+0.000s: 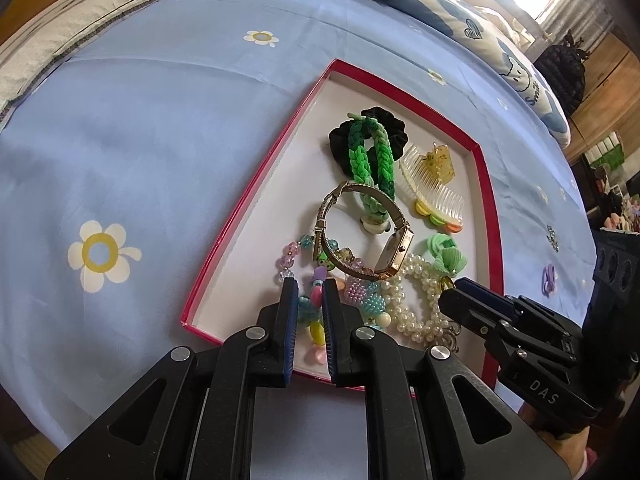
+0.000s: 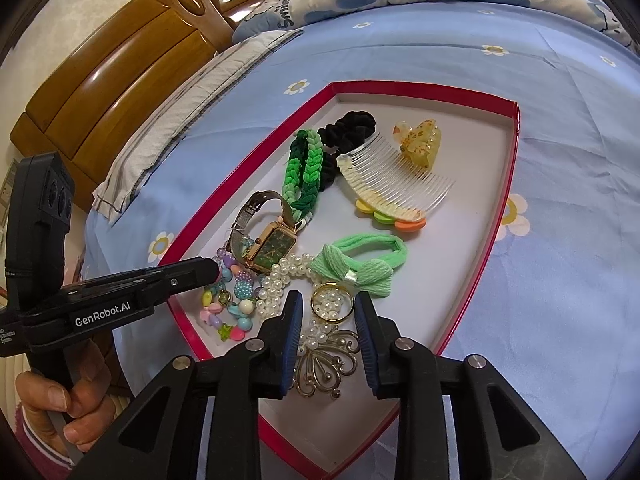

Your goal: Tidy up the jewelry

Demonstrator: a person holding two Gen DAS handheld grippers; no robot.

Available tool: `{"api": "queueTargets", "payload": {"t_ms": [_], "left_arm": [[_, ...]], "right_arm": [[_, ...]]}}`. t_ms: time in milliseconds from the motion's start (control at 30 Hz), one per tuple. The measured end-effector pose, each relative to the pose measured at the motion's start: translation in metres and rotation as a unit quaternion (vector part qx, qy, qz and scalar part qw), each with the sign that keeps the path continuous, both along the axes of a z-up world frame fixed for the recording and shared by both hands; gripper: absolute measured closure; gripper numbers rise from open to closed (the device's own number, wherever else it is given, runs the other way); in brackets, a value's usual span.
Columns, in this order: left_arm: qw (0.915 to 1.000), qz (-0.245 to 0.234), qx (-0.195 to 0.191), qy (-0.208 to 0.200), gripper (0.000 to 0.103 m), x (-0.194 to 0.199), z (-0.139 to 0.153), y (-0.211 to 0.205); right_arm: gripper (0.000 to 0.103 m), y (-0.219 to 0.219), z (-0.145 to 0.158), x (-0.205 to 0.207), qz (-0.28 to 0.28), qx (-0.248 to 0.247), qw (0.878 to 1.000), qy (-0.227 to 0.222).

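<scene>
A red-rimmed white tray (image 1: 256, 184) (image 2: 508, 184) lies on the blue bedsheet, holding jewelry and hair pieces. My left gripper (image 1: 310, 292) hovers over a colourful bead bracelet (image 1: 316, 330) (image 2: 232, 312), jaws narrowly apart, with beads between them; contact unclear. A gold watch (image 1: 360, 236) (image 2: 272, 240) lies just beyond. My right gripper (image 2: 328, 304) is open above a gold ring (image 2: 332, 304) and a pearl bracelet (image 2: 280, 284) (image 1: 416, 304), with a silver brooch (image 2: 324, 364) below. In the left wrist view the right gripper (image 1: 460, 292) shows from the side.
Farther in the tray are a green braided band (image 1: 370, 160) (image 2: 306, 172), a black scrunchie (image 2: 352, 128), a clear comb (image 2: 392, 184), a yellow claw clip (image 2: 420, 140) and a green bow tie (image 2: 356, 268). A purple item (image 1: 549, 279) lies on the sheet. A wooden headboard (image 2: 120, 72) stands behind.
</scene>
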State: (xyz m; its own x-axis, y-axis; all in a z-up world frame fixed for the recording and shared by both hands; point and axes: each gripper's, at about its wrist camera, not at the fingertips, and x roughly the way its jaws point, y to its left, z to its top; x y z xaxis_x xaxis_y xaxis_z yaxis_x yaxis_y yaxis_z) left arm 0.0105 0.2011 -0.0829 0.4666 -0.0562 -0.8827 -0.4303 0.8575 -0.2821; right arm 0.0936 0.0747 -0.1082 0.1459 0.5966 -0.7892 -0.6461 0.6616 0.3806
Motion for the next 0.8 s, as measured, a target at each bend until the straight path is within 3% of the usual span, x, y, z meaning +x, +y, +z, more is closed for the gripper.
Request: {"api": "queueTargets", "payload": {"t_ms": [133, 233, 567, 733, 800], "left_arm": [[1.0, 0.004, 0.0, -0.004, 0.073, -0.001, 0.002, 0.001], [1.0, 0.004, 0.004, -0.006, 0.073, -0.002, 0.004, 0.0], [0.9999, 0.003, 0.007, -0.009, 0.072, -0.006, 0.01, -0.003], [0.9998, 0.007, 0.008, -0.015, 0.061, -0.009, 0.015, -0.004], [0.9998, 0.01, 0.005, -0.018, 0.052, -0.012, 0.018, -0.004]], "right_arm": [[0.07, -0.001, 0.002, 0.0, -0.002, 0.002, 1.0, -0.001], [0.063, -0.003, 0.003, 0.0, -0.005, 0.005, 1.0, -0.002], [0.061, -0.011, 0.005, 0.0, -0.017, 0.01, 1.0, 0.0], [0.061, -0.015, 0.011, -0.001, -0.022, 0.015, 1.0, -0.004], [0.056, -0.021, 0.013, -0.001, -0.028, 0.021, 0.999, -0.003]]}}
